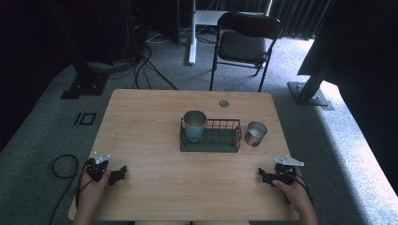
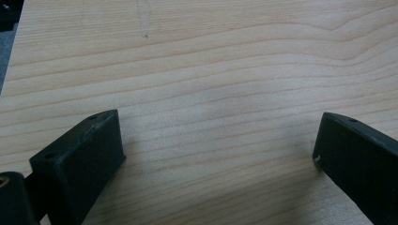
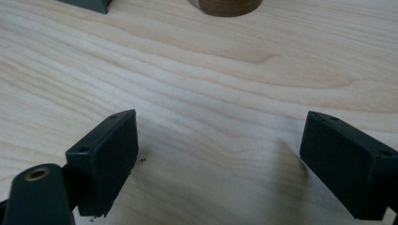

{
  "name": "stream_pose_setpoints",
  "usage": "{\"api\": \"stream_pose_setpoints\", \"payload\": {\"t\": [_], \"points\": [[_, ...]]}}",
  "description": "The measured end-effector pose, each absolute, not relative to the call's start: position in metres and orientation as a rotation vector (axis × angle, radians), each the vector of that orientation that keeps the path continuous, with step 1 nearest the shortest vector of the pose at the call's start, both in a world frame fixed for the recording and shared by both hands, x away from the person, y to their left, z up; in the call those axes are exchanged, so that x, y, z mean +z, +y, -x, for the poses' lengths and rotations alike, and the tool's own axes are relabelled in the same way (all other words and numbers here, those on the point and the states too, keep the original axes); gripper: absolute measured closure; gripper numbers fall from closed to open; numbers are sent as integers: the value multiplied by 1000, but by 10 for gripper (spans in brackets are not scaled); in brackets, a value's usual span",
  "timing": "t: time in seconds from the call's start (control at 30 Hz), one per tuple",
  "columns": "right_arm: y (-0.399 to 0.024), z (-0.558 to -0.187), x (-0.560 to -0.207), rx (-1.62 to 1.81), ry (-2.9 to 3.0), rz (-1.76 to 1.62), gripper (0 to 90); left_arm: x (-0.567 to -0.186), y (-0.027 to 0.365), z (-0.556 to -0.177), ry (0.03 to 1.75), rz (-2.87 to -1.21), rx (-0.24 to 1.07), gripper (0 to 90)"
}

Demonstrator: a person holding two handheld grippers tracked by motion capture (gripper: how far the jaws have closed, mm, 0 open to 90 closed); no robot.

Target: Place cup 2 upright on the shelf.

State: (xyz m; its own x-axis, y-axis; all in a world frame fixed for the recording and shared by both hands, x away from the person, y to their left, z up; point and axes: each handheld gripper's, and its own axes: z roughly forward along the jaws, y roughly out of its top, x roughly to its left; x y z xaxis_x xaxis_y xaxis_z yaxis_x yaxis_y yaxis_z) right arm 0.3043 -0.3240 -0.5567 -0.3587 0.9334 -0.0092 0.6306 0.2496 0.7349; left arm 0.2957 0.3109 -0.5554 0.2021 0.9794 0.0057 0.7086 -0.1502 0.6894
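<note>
Looking down from the high view, I see a teal metal cup [image 1: 194, 124] standing upright in the left end of a black wire basket [image 1: 223, 139], a low rectangular rack of thin bars at the middle of the table [image 1: 150, 117]. The cup is round, with a smooth pale rim. Just beside the basket's right end, apart from it, stands a shorter silver metal cup [image 1: 256, 133], shiny and cylindrical, directly on the wood.

The table is light wood with long wavy grain and rounded corners. A small round grey cap [image 1: 224, 103] sits in the top near the far edge.

I hold the left gripper [image 1: 118, 172] near the front left corner, resting low on the wood, well apart from both cups. In the left gripper view its two blocky matte-black jaws stand spread wide with bare grain between them. The right gripper [image 1: 263, 175] sits near the front right corner, nearer to the silver cup. In the right gripper view its jaws are likewise spread wide over bare wood.

Beyond the table, a black folding chair [image 1: 244, 42] stands on grey carpet [image 1: 42, 136].
</note>
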Motion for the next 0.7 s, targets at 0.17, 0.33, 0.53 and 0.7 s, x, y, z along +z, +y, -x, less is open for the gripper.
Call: {"api": "stream_pose_setpoints", "payload": {"t": [0.17, 0.33, 0.53, 0.7], "points": [[-324, -308, -556, 920, 2065, -1422, 115, -555, 311, -296, 1566, -1925, 632, 25], [-325, -312, -553, 932, 2043, -1427, 115, -555, 311, -296, 1565, -1926, 632, 25], [-324, -318, -550, 954, 2018, -1436, 115, -555, 311, -296, 1566, -1925, 632, 25], [-322, -322, -547, 974, 1998, -1443, 115, -555, 311, -296, 1566, -1925, 632, 25]]}}
